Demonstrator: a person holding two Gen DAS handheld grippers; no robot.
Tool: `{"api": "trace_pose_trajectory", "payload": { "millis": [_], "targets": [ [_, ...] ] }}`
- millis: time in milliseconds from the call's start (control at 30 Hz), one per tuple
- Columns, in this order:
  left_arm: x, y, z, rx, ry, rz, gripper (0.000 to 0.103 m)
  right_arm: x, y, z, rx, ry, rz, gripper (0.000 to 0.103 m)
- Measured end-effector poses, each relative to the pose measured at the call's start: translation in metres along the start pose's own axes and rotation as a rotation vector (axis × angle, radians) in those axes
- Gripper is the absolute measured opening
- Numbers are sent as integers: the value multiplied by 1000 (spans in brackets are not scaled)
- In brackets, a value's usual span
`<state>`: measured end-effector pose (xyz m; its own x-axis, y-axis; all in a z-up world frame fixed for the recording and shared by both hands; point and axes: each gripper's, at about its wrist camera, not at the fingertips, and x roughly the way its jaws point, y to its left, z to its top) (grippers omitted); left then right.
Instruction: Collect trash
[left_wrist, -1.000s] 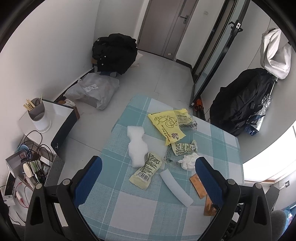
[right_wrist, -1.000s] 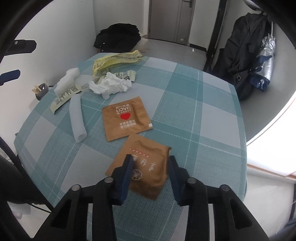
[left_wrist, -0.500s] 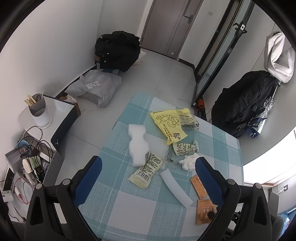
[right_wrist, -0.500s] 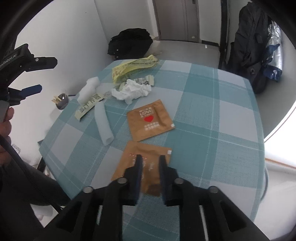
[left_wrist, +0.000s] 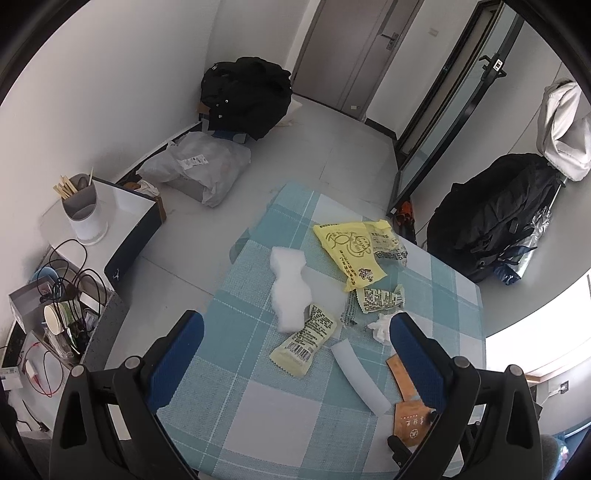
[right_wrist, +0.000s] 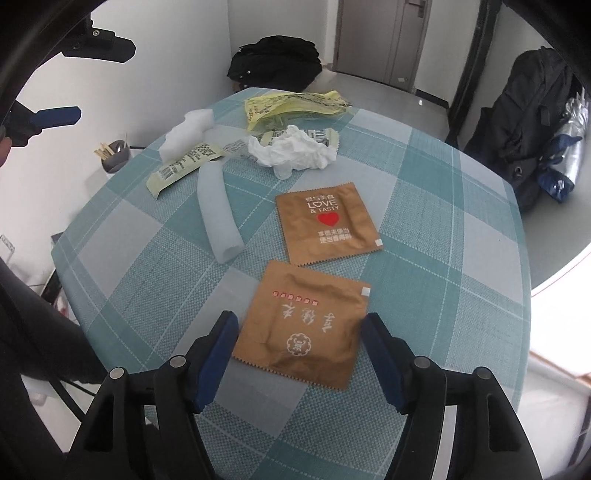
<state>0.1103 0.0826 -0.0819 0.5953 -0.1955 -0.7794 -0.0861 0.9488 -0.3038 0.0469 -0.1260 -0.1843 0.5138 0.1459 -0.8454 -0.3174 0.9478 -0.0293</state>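
On the teal checked table (right_wrist: 443, 240) lies a creased brown packet (right_wrist: 306, 325), flat between the fingers of my right gripper (right_wrist: 299, 325). The jaws are opening and the pads stand clear of the packet's edges. Beyond it are a second brown packet with a red heart (right_wrist: 327, 223), a white foam tube (right_wrist: 218, 218), a crumpled tissue (right_wrist: 295, 151), a pale yellow wrapper (right_wrist: 184, 166), a foam block (right_wrist: 188, 127) and a yellow bag (right_wrist: 291, 105). My left gripper (left_wrist: 295, 319) hangs open high above the table, holding nothing.
The table edge runs close on the near and left sides. On the floor are black bags (left_wrist: 247, 96), a grey plastic sack (left_wrist: 199, 166) and a dark backpack (left_wrist: 495, 214). A white side table (left_wrist: 122, 218) carries a cup of chopsticks (left_wrist: 79, 206), with cables beside it.
The right gripper's jaws, narrow over the near brown packet half a second ago, now stand wide either side of it. The packet lies flat. The left gripper has hardly moved.
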Motion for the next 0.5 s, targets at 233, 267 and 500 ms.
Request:
{"api": "trace_pose_trajectory", "payload": {
  "millis": [233,267,500],
  "targets": [
    [4,-3,0,10,6,4,99,-2,0,0,-26,-6,10,58],
    [5,-3,0,12,7,7,99,-3,-1,-1,-23,-7,13,56],
    [8,-7,0,22,12,15,99,-7,-7,-3,1,-14,32,40]
  ]
}}
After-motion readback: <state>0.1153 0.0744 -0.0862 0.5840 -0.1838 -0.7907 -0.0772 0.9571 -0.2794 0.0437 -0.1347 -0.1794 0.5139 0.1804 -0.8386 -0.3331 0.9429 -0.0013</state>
